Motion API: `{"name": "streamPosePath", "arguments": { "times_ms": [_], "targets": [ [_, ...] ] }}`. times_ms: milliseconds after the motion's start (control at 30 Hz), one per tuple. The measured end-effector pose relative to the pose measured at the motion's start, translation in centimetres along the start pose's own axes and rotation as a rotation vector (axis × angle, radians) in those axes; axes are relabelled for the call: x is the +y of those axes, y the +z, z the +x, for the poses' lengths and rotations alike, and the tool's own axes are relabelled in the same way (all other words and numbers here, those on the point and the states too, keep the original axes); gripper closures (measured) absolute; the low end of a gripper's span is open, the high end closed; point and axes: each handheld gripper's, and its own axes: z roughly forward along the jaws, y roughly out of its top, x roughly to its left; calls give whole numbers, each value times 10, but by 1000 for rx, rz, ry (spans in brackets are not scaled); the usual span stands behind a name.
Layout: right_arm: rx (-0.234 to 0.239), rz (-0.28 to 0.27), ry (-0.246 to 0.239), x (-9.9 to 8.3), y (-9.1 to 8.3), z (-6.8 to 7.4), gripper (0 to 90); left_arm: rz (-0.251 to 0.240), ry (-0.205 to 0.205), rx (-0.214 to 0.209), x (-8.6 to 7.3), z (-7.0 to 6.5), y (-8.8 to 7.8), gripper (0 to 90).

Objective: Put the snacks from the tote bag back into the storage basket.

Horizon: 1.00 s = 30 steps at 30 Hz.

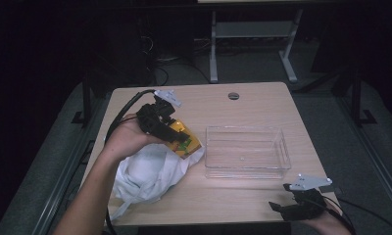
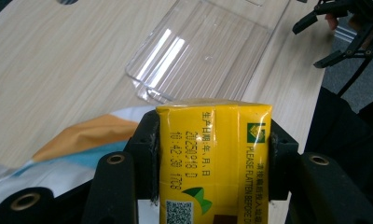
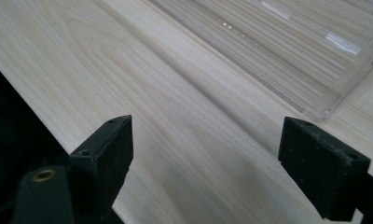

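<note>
Now, starting at the left of the counter (image 1: 243,105): a white cloth bag (image 1: 147,171) lies crumpled near the front edge, its mouth turned toward the middle, and right above that mouth the left claw (image 1: 177,134) has a yellow drink carton (image 1: 184,142) pinched between its jaws. From the left gripper view the grip looks square and firm, both pads pressed flat on the carton's (image 2: 215,158) narrow sides, the printed face up, with a bit of the bag's orange and blue print (image 2: 68,149) showing underneath. So the carton is out of the bag or nearly so, held just over its opening, not yet travelling. Moving to the middle, the clear plastic bin (image 1: 246,152) stands empty and upright, just beside the bag, and looks like the place the carton is headed. Over at the right, near the front corner, the right claw (image 1: 287,208) hovers low above bare wood with its jaws spread wide and nothing between them, the bin's corner (image 3: 315,107) just ahead of it. My read: this is the lift-and-carry step. The next move calls for raising the carton clear of the cloth, swinging it right over the bin's near wall, and lowering before letting go.
</note>
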Motion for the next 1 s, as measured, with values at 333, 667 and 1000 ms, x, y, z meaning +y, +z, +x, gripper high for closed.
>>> {"name": "streamPosePath", "arguments": {
  "times_ms": [333,667,1000],
  "targets": [
    [-2,0,-3,0,0,1,176,21,66,-32,21,-8,23,506],
    [-2,-2,-2,0,-1,0,176,56,133,-54,38,-11,46,505],
    [-2,-9,-5,0,-1,-1,176,93,199,-77,50,-12,68,504]
  ]
}}
